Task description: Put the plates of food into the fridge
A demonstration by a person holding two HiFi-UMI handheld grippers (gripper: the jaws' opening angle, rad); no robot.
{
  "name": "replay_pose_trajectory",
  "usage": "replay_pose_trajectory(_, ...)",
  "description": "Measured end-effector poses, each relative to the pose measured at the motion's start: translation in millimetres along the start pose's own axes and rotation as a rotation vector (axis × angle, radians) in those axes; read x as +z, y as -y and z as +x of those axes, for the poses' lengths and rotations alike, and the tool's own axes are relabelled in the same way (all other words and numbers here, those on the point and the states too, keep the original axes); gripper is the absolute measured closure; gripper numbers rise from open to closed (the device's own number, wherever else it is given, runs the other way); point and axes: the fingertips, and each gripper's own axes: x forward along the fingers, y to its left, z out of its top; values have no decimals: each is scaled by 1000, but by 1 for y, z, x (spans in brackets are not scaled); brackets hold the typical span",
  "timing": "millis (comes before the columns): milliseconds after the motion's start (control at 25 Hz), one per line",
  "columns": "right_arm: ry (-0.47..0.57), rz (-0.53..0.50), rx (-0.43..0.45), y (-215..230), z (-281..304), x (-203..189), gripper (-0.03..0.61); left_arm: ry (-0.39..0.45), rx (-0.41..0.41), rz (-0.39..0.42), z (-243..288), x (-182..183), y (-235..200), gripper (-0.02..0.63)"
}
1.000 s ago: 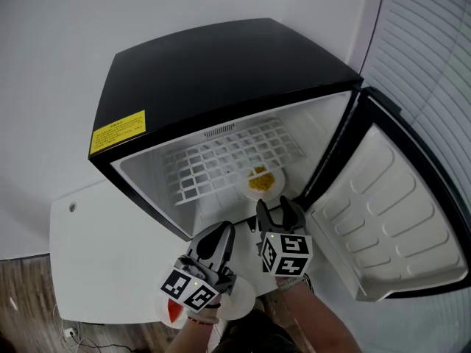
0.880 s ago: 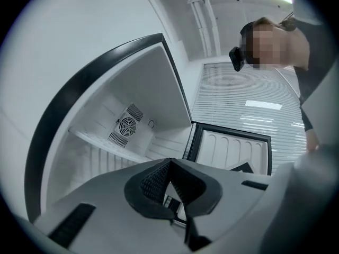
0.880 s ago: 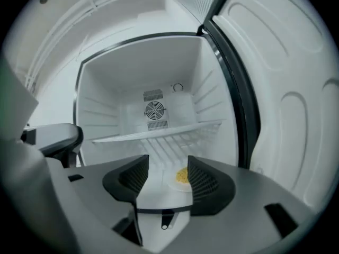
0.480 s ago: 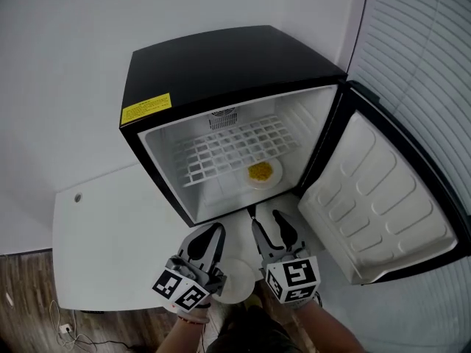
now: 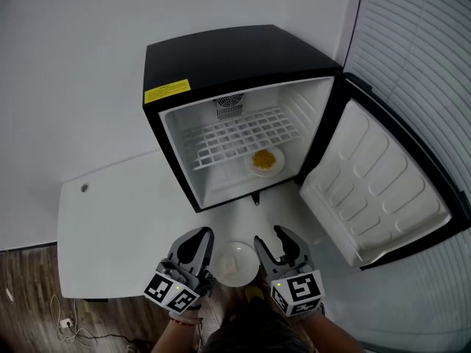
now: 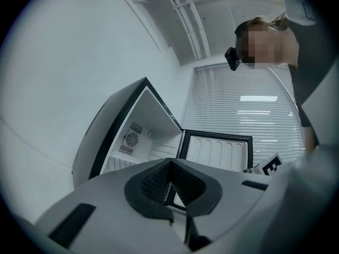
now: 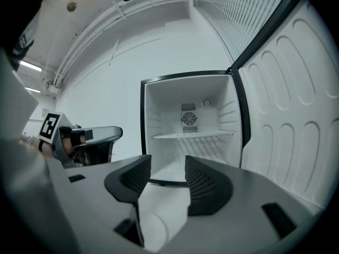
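Observation:
The black fridge (image 5: 221, 57) stands open, and a white plate of yellow food (image 5: 265, 161) rests on the right side of its wire shelf (image 5: 235, 138). Both grippers hang well in front of it, apart from that plate. My right gripper (image 5: 270, 235) (image 7: 167, 163) is open; its jaws have just been closing a little, with nothing between them. My left gripper (image 5: 204, 232) (image 6: 170, 162) has its pads meeting at the tips and holds nothing I can see. A second white plate (image 5: 235, 265) lies low between the two grippers; what is on it I cannot tell.
The fridge door (image 5: 375, 197) swings wide to the right, its white inner shelves facing up. A white tabletop (image 5: 110, 226) spreads to the left of the fridge. Wooden floor (image 5: 29, 300) shows at the lower left. Window blinds (image 5: 419, 43) fill the right side.
Both grippers have drawn back from the fridge opening toward the person. The right gripper, close to the yellow-food plate before, is now far from it. That plate stays on the shelf.

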Motion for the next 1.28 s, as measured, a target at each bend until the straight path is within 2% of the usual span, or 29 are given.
replay_pose_trajectory(240, -29, -29, 14, -18, -23, -17, 368, 3, 22, 25, -35, 2, 7, 607)
replay_pose_trajectory(360, -87, -26, 9, -25, -33, -43, 368, -3, 42, 29, -55, 0, 9, 607)
replay_pose_trajectory(520, -188, 38, -7, -30, -45, -87, 368, -6, 80, 31, -81, -4, 7, 607)
replay_pose_trajectory(680, -314, 206, -44, -27, -53, -142, 368, -16, 113, 28, -102, -10, 5, 607)
replay_pose_trajectory(880, -447, 416, -27, -39, -53, -199, 368, -30, 148, 27, -120, -18, 4, 607)
replay_pose_trajectory(1000, -468, 620, -42, -44, -48, -220, 368, -60, 151, 65, -128, -22, 5, 607)
replay_pose_trajectory(1080, -466, 754, -52, -46, -43, -228, 368, -64, 163, 61, -136, -23, 2, 607)
replay_pose_trajectory(1280, -476, 945, -34, -54, -30, -240, 368, -53, 211, 43, -153, -21, -12, 607)
